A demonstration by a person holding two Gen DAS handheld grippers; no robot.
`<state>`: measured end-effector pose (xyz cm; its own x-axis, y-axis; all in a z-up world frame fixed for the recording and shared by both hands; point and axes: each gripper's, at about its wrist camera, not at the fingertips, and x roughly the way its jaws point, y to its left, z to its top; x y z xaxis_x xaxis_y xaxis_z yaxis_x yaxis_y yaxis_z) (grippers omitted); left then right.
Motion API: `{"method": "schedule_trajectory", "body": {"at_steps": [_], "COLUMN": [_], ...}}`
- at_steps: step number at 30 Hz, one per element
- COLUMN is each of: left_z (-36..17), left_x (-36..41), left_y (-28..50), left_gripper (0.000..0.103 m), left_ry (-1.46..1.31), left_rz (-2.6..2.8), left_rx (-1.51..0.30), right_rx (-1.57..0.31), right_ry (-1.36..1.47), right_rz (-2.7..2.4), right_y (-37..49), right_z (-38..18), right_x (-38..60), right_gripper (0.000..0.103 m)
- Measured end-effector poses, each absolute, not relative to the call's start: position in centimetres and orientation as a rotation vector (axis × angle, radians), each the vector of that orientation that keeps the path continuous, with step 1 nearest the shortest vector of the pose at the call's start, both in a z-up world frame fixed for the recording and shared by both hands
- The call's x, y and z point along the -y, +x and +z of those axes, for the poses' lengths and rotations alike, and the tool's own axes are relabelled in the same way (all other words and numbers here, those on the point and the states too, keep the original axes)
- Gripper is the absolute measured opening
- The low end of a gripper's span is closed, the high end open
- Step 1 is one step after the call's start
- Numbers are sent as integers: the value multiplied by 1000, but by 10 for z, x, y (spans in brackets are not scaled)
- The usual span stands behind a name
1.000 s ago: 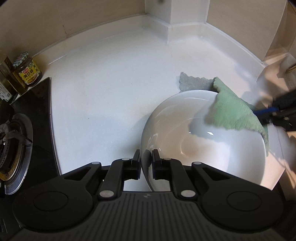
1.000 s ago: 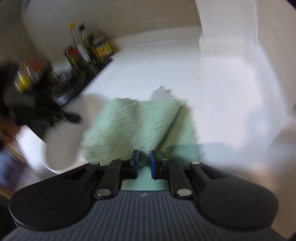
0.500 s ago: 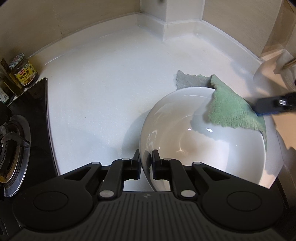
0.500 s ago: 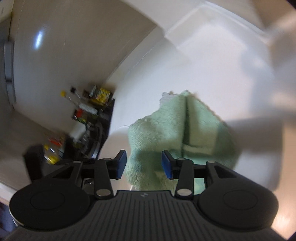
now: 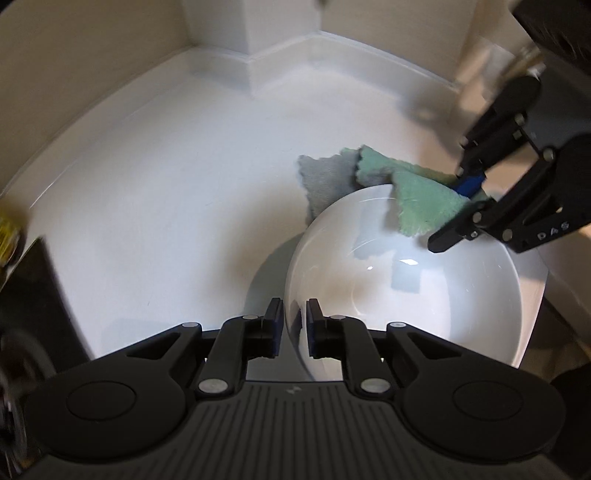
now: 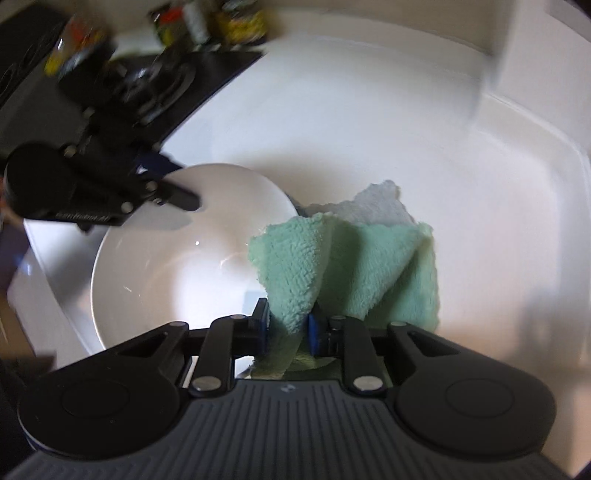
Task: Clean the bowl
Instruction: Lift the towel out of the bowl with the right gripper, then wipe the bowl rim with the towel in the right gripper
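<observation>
1. White and glossy, the desk (image 5: 155, 206) runs into a tiled corner with a raised white kerb along the wall.
2. At its left edge sits a black gas hob (image 6: 162, 85); blurred jars and bottles (image 6: 207, 22) stand behind it.
3. A white bowl (image 5: 424, 295) rests on the desk near the front edge, its hollow facing up and catching a few bright glints.
4. The left tool (image 5: 293, 325) is clamped on the bowl's near rim, one pad outside the wall and one inside.
5. In the right wrist view the same tool (image 6: 173, 195) shows as a dark, blurred shape at the bowl's (image 6: 177, 258) far-left rim.
6. A green terry cloth (image 6: 354, 273) is bunched over the bowl's right rim, partly hanging into the hollow and partly lying on the desk.
7. Its paler grey-white underside (image 5: 325, 181) sticks out on the desk just beyond the bowl.
8. The right tool (image 6: 286, 328) has just been closing, and its blue pads now pinch a fold of the green cloth.
9. From the left wrist view, the right tool (image 5: 458, 206) reaches in from the right, with the cloth (image 5: 417, 199) gathered between its fingers at the bowl's far-right rim.
</observation>
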<state>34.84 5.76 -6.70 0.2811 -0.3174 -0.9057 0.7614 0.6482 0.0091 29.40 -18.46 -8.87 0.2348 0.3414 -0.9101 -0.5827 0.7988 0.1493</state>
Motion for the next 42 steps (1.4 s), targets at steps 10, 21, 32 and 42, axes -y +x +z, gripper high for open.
{"method": "schedule_trajectory", "body": {"at_steps": [10,21,32,42], "left_z": [-72,-72,-69,-68], "left_x": [-62,-69,-48,-48], "left_y": [329,297,332,363], "left_gripper": [10,14,21,25], "left_ry": [363,310,559,518], "left_rz": [-627,-584,-801,-792], "left_rx": [-1051,-1035,-1066,-1145], "right_rx": [-1285,-1298,-1315,-1277], "right_ry": [37,231,-418,-626], "right_rz": [466,378,663,775], "right_y": [291,256,285,304], "right_z": [-89,-100,-77,-74], "right_x": [200,214,171,154], "right_gripper": [16,16,17,18]}}
